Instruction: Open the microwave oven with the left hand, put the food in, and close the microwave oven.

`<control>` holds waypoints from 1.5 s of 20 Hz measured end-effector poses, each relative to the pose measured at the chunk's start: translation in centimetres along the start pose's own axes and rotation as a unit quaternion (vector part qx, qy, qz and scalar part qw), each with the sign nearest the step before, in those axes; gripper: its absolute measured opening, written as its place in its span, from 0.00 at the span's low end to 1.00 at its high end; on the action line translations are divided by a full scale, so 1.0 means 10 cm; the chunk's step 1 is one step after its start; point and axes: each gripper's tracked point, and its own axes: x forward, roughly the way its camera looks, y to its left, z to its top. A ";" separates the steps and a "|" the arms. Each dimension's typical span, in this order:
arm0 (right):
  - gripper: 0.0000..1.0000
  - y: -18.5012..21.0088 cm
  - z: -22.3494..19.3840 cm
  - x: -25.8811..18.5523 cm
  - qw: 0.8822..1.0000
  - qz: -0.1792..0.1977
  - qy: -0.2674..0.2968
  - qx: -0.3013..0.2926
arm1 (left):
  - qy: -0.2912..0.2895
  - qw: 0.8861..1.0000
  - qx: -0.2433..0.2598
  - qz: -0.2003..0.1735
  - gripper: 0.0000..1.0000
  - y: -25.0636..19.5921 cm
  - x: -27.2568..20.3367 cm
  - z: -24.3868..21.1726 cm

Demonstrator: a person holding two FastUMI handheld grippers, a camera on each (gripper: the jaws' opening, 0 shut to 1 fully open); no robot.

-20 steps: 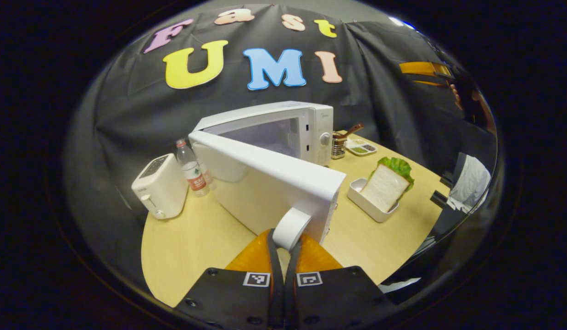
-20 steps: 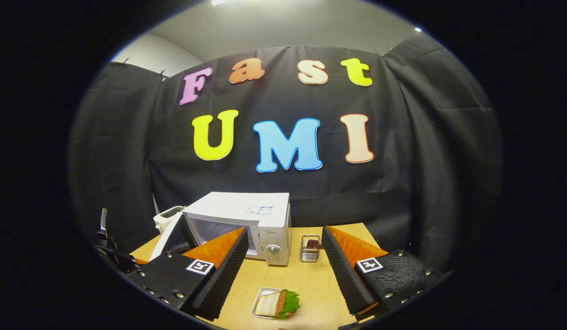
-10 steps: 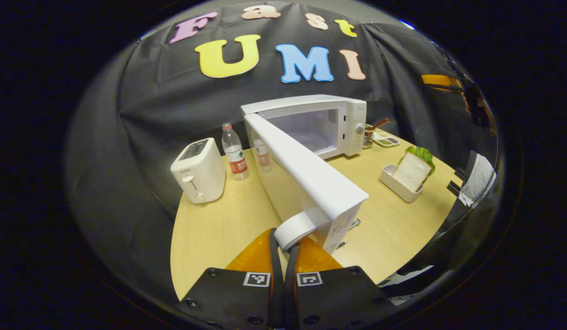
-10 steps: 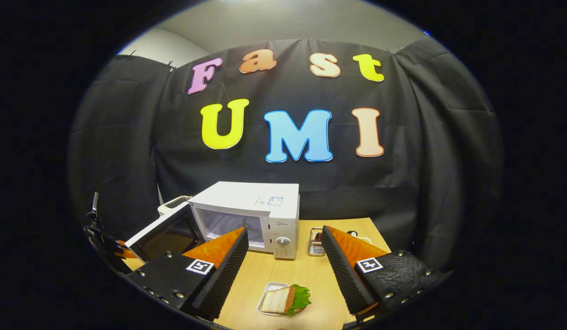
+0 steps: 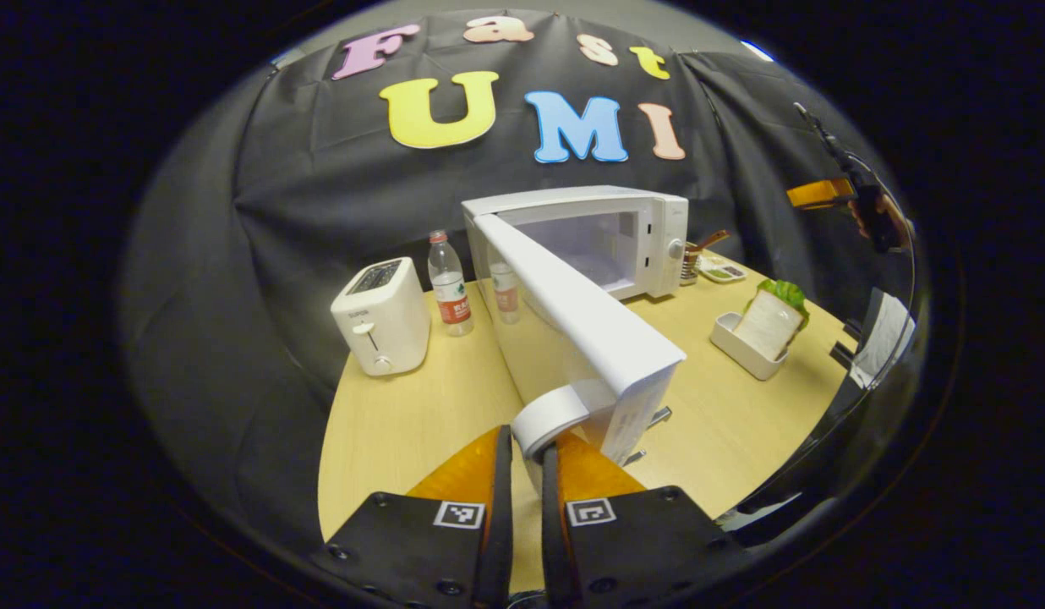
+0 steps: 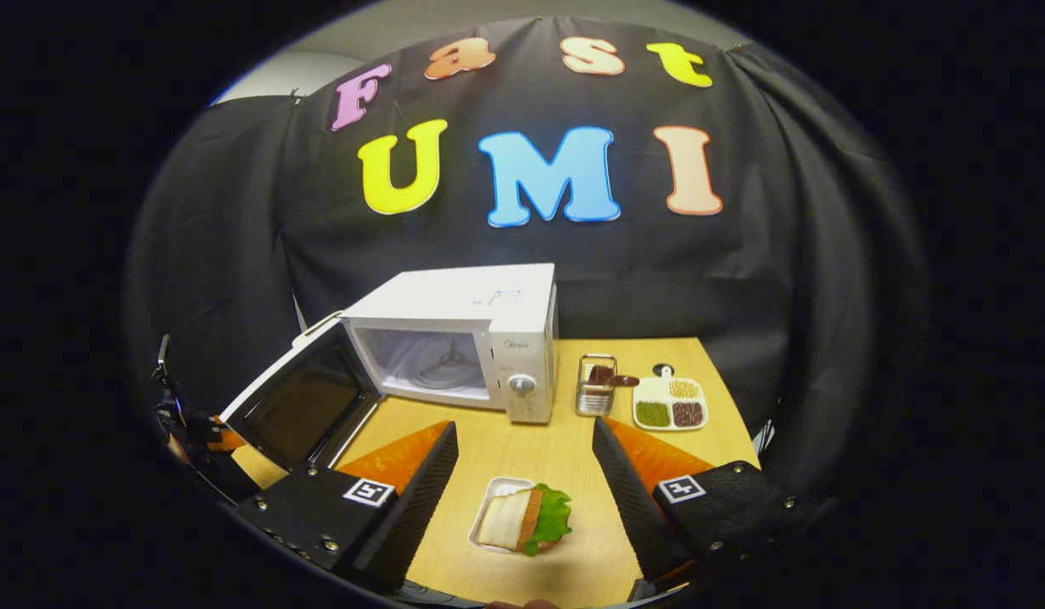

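Observation:
The white microwave (image 5: 599, 237) stands on the wooden table with its door (image 5: 590, 330) swung wide open and its cavity bare. My left gripper (image 5: 527, 444) sits at the white door handle (image 5: 552, 410), fingers a little apart around the handle's lower end. In the right gripper view the microwave (image 6: 463, 338) stands at the back. The food, a sandwich with lettuce in a small white tray (image 6: 522, 520), lies below and between the wide-open fingers of my right gripper (image 6: 524, 427). The sandwich tray (image 5: 763, 326) lies right of the door. The right gripper (image 5: 827, 193) hangs high above it.
A white toaster (image 5: 381, 315) and a water bottle (image 5: 449, 285) stand left of the door. A metal basket (image 6: 599, 385) and a divided dish (image 6: 670, 404) sit right of the microwave. The left gripper (image 6: 193, 431) shows beside the open door (image 6: 298, 406). The table (image 5: 404, 423) ends near me.
The door has swung further open. My left fingers have parted a little at the handle. The right gripper has tipped down, so the sandwich tray now sits higher between its fingers.

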 end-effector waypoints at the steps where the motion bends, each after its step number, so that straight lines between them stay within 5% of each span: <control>1: 0.98 -0.01 -0.15 0.04 0.999 0.009 0.028 0.012 | -0.004 1.000 -0.001 0.012 0.25 0.04 0.00 -0.02; 3: 0.99 -0.07 -0.47 0.12 0.996 0.026 0.081 0.038 | -0.005 0.999 -0.013 0.034 0.51 0.16 -0.08 -0.06; 4: 0.99 -0.10 -0.63 0.16 0.993 0.032 0.105 0.051 | -0.006 0.999 -0.022 0.046 0.75 0.22 -0.15 -0.07; 8: 0.98 -0.21 -1.16 0.38 0.976 0.045 0.184 0.108 | -0.054 0.987 -0.054 0.138 1.00 0.38 -0.59 0.16; 11: 0.98 -0.22 -1.34 0.48 0.963 0.060 0.214 0.150 | -0.138 0.963 -0.096 0.211 0.96 0.25 -1.17 0.81; 14: 0.98 -0.25 -1.44 0.62 0.959 0.068 0.233 0.148 | -0.218 0.938 -0.117 0.241 0.94 -0.13 -1.52 1.59; 20: 0.98 -0.17 -1.66 0.81 0.940 0.086 0.287 0.161 | -0.272 0.936 -0.087 0.205 0.96 -1.10 -1.27 2.64; 21: 0.89 -0.14 -1.68 0.81 0.937 0.090 0.295 0.161 | -0.275 0.937 -0.081 0.199 0.96 -1.24 -1.22 2.77; 24: 0.37 -0.09 -1.61 0.79 0.929 0.107 0.310 0.172 | -0.276 0.939 -0.075 0.192 0.96 -1.52 -1.11 3.03; 26: 0.19 -0.13 -1.54 0.79 0.932 0.109 0.308 0.159 | -0.283 0.936 -0.080 0.192 0.97 -1.64 -1.09 3.17; 30: 0.19 -0.06 -1.30 0.74 0.928 0.139 0.292 0.188 | -0.297 0.932 -0.094 0.185 0.95 -1.74 -1.06 3.36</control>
